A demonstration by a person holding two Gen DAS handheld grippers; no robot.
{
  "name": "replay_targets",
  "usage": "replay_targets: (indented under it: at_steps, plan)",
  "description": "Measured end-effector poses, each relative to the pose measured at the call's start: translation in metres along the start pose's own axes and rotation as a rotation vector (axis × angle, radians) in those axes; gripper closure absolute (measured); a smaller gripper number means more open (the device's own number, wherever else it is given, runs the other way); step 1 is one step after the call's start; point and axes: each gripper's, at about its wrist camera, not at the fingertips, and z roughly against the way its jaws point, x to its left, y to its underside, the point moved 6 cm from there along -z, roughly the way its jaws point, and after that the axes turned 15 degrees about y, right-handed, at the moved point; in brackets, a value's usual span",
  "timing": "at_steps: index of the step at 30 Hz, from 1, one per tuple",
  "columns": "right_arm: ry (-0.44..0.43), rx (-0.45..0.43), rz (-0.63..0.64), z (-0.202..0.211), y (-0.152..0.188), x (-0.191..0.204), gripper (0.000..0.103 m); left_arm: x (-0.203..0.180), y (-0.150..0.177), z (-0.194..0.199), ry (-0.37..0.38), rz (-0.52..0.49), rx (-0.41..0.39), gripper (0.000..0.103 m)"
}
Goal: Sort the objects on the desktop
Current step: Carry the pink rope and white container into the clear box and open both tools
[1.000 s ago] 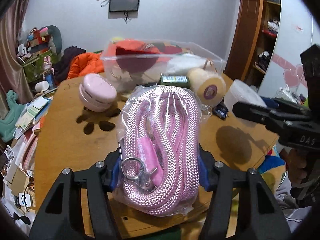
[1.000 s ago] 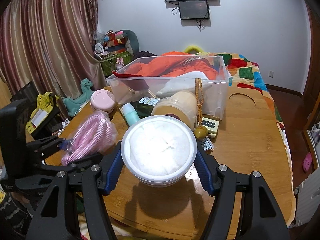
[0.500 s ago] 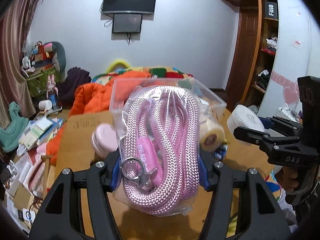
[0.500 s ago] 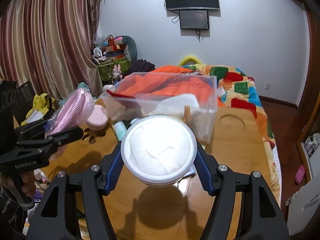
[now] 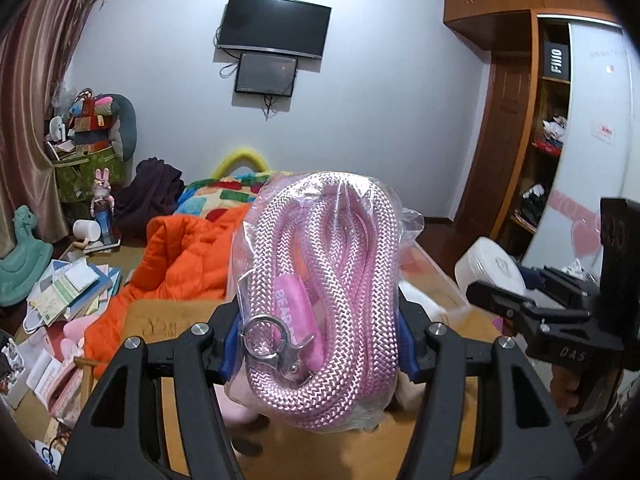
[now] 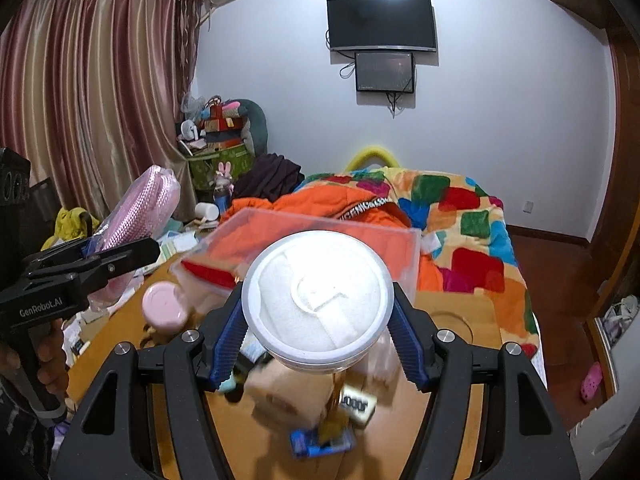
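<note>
Now I'm mid-carry: my left gripper (image 5: 320, 344) is clamped on the coiled pink braided rope in its clear plastic bag (image 5: 324, 280), and my right gripper (image 6: 318, 344) is closed around the round white lidded tub (image 6: 318, 300), both lifted above the wooden table (image 6: 480, 400). Next, I judge, each must travel over the clear plastic storage bin (image 6: 404, 256) and be released inside.
</note>
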Motion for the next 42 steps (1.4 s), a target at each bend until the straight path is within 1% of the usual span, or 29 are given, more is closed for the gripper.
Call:
replay_targets:
  at_steps: [4, 8, 14, 18, 21, 25, 27, 30, 32, 37, 40, 42]
  plan:
    - [-0.01, 0.0, -0.003, -0.016, -0.014, 0.004, 0.041, 0.007, -0.015, -0.01, -0.004, -0.001, -0.011, 0.043]
    - [-0.021, 0.01, 0.011, -0.033, -0.02, 0.01, 0.041, 0.014, -0.02, -0.025, -0.015, -0.01, 0.004, 0.043]
    - [-0.027, 0.052, -0.001, -0.063, -0.021, 0.015, 0.041, 0.025, -0.009, -0.052, -0.001, 0.018, 0.062, 0.043]
    - [-0.013, 0.075, -0.011, -0.082, -0.018, 0.018, 0.041, 0.034, 0.0, -0.076, -0.007, 0.035, 0.11, 0.043]
    - [-0.008, 0.098, -0.026, -0.095, -0.013, 0.02, 0.041, 0.038, 0.008, -0.086, -0.001, 0.048, 0.134, 0.044]
    - [0.008, 0.116, -0.007, -0.108, -0.005, 0.022, 0.041, 0.038, 0.013, -0.091, -0.015, 0.033, 0.14, 0.043]
    - [0.008, 0.129, 0.013, -0.112, -0.002, 0.023, 0.041, 0.04, 0.015, -0.093, -0.013, 0.028, 0.146, 0.043]
    - [0.006, 0.125, 0.015, -0.113, -0.002, 0.021, 0.041, 0.039, 0.016, -0.097, -0.02, 0.016, 0.154, 0.043]
    - [0.028, 0.13, 0.043, -0.116, 0.0, 0.021, 0.041, 0.038, 0.018, -0.099, -0.023, 0.012, 0.16, 0.043]
    - [0.058, 0.147, 0.095, -0.12, 0.007, 0.023, 0.041, 0.041, 0.022, -0.103, -0.004, 0.036, 0.184, 0.043]
    - [0.084, 0.142, 0.111, -0.12, 0.008, 0.024, 0.041, 0.041, 0.023, -0.104, -0.007, 0.036, 0.19, 0.043]
    - [0.079, 0.147, 0.118, -0.12, 0.009, 0.025, 0.041, 0.042, 0.024, -0.105, -0.004, 0.045, 0.197, 0.043]
